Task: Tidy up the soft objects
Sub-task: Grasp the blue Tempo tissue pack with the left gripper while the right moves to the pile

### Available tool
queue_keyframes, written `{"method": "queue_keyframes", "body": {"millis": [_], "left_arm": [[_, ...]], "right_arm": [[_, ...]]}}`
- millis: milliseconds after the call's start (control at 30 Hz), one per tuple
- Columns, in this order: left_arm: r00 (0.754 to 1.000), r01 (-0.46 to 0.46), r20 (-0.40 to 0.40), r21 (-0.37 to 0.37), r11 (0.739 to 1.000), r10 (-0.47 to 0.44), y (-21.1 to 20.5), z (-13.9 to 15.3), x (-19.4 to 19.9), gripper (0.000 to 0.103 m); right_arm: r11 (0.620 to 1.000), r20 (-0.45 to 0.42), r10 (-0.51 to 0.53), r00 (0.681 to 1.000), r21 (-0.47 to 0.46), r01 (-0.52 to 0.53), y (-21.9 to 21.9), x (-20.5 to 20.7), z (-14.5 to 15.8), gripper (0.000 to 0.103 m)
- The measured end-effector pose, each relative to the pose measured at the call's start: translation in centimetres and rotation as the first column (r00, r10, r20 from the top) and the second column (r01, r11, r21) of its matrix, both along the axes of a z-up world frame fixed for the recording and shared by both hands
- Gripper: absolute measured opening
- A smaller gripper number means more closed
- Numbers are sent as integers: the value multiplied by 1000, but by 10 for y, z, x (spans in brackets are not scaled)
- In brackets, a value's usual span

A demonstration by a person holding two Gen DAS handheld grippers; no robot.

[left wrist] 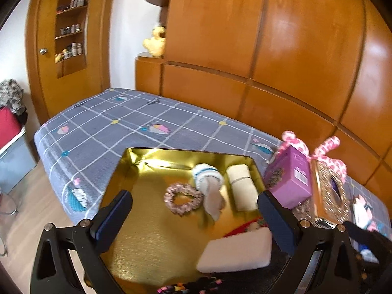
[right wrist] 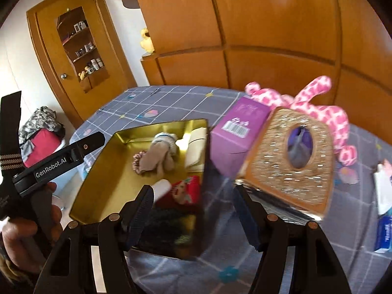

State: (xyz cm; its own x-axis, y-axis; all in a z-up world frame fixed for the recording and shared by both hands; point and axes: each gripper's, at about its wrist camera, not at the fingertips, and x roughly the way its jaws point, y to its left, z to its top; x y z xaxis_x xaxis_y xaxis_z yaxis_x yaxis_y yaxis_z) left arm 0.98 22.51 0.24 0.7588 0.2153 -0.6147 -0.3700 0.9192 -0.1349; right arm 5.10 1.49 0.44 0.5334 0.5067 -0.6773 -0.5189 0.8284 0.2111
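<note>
- The bed [left wrist: 103, 122] carries a gold tin [left wrist: 147, 232] near its front edge.
- A pink plush [right wrist: 318, 107] lies by the bed's wall edge.
- Inside the tin: a white sponge [left wrist: 237, 252], rolled sock [left wrist: 208, 174], scrunchie [left wrist: 183, 198].
- Left gripper [left wrist: 196, 220] and right gripper [right wrist: 196, 213] hover, fingers apart, empty.

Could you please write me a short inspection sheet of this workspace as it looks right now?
Surface: bed with grey checked sheet, gold rectangular tin resting on it.
Job's things: inside the tin, a pink-brown scrunchie, rolled white sock with blue stripe, folded cream cloth, white foam pad, red soft item.
Clutter: purple cardboard box, glittery gold tissue box, pink spotted plush toy, all beside the tin.
Grippers: left gripper open above the tin; right gripper open, empty.
Cables: nothing seen.
Surroundings: wooden wardrobe panels, yellow plush duck on a ledge.
</note>
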Motion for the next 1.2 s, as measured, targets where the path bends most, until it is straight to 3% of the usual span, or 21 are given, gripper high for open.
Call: {"method": "queue_keyframes", "body": {"millis": [167,500,633,733,800,900,1067,1200], "left_arm": [[998,66,0,42,997,-66,-23,-1,1,103],[988,152,-8,55,987,-152,-48,-5,-1,103],[980,201,-9,38,979,-201,-58,-7,-1,103],[967,254,11,30,967,-255,-68,-4,-2,102],[958,286,28,25,958,-287,-76,0,-4,102],[937,345,57,27,938,-346,-92,9,-7,102],[889,452,47,53,890,-455,-131,19,-3,102],[836,547,16,65,834,-549,-173,23,4,102]], "right_arm": [[998,13,-67,998,-5,67,-25,2,2,68],[973,19,-221,975,-58,222,-91,15,-6,68],[948,27,-301,953,-96,302,-133,23,-9,68],[914,26,-393,919,-102,393,-178,31,-8,68],[878,27,-469,883,-97,469,-214,37,-5,68],[798,7,-600,800,-62,600,-275,44,-1,68],[607,-75,-793,605,-13,795,-377,49,-16,68],[508,-120,-857,500,-37,861,-423,47,-42,68]]}}
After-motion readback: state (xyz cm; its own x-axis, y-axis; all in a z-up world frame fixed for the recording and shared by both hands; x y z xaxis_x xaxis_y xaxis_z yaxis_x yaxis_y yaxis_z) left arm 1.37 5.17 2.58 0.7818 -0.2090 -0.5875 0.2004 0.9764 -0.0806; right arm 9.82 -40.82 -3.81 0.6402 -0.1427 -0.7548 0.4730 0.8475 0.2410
